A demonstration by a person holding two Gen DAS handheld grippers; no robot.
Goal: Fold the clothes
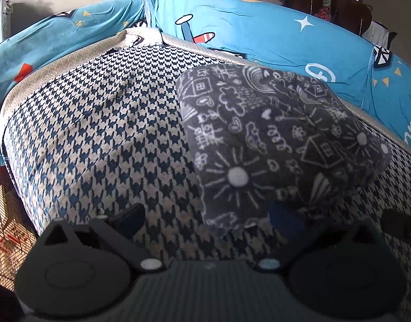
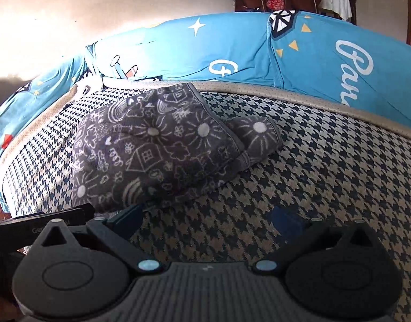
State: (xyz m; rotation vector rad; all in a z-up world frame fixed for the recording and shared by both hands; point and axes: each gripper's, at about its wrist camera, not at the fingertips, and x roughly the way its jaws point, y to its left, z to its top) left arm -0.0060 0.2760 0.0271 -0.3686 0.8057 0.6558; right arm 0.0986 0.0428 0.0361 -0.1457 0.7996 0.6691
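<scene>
Fleece, dark grey and covered in white chalk-style doodles of suns and houses, lay as a plump folded garment (image 1: pixel 280 139) on the blue-and-cream houndstooth bed cover (image 1: pixel 98 134), with turquoise cartoon-print pillows (image 1: pixel 259 32) ranged along the far side. The left gripper (image 1: pixel 208 220) stood wide open with nothing between its fingers, its right blue pad right at the bundle's near edge, perhaps brushing it. The right gripper (image 2: pixel 210 217) was spread just as wide and empty too, hovering over bare houndstooth with the garment (image 2: pixel 162 147) beginning just ahead of its left finger. In the right wrist view a loose flap (image 2: pixel 259 134) poked out toward the right, its hemmed edges layered and not squared up. That fabric looked soft, thick and light: it should sag and bunch rather than hold a crease, though it did not look slippery. The best purchase seemed to be the stitched hem of that flap, pinched through one layer only.
</scene>
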